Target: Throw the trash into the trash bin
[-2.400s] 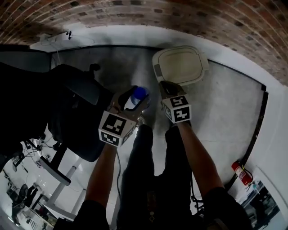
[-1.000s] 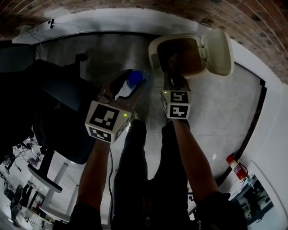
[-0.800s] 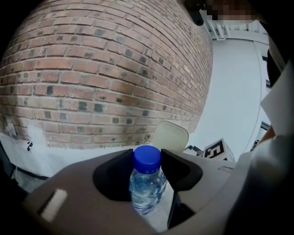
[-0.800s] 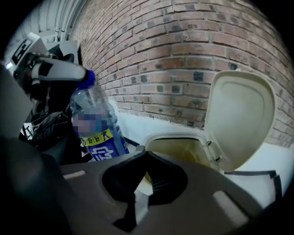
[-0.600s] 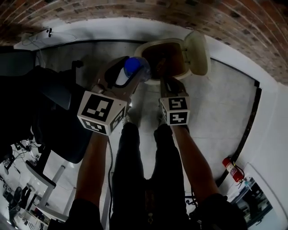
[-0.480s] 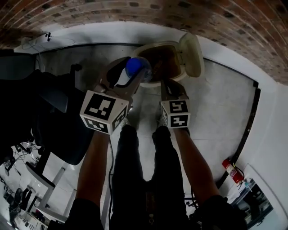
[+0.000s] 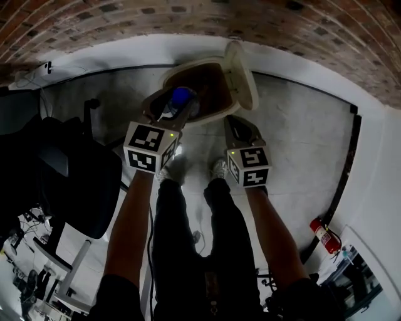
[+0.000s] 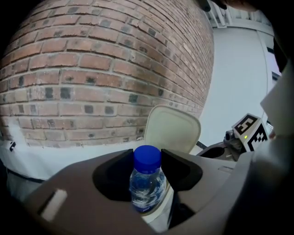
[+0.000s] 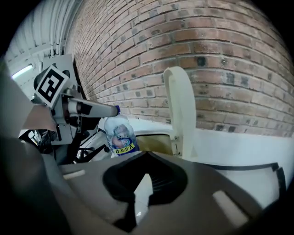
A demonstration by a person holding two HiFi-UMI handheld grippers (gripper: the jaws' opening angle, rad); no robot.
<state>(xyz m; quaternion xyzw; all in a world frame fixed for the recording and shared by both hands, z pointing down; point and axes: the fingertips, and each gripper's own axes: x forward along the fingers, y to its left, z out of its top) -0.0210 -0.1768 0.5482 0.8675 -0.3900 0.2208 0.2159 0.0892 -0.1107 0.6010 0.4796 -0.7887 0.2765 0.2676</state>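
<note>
1. Head view: person stands w/ both tools held out over a trash bin (image 7: 210, 84) by the brick wall (image 7: 125, 19). The bin's lid (image 7: 241, 75) is tipped up, so the opening is uncovered.
2. Person's left gripper (image 8: 147, 158) is clamped on a clear plastic bottle (image 7: 182, 96) w/ a blue cap, jaws pinching it right at the cap.
3. From above, the bottle sits over the left edge of the bin's opening, not dropped in yet, cap facing up.
4. Left gripper view: same grip, cap poking up btwn the two jaw tips, cream lid standing behind it.
5. Person's right gripper (image 9: 148, 153) has its jaws closed together w/ nothing in them. It's near the bin's front rim, on the lid side.
6. Right gripper view: bottle's label shows, the bottle hanging by the bin's rim, lid upright next to it.
7. Dark office chair (image 7: 69, 182) off to the left, red extinguisher (image 7: 324, 235) by the wall at far right.
</note>
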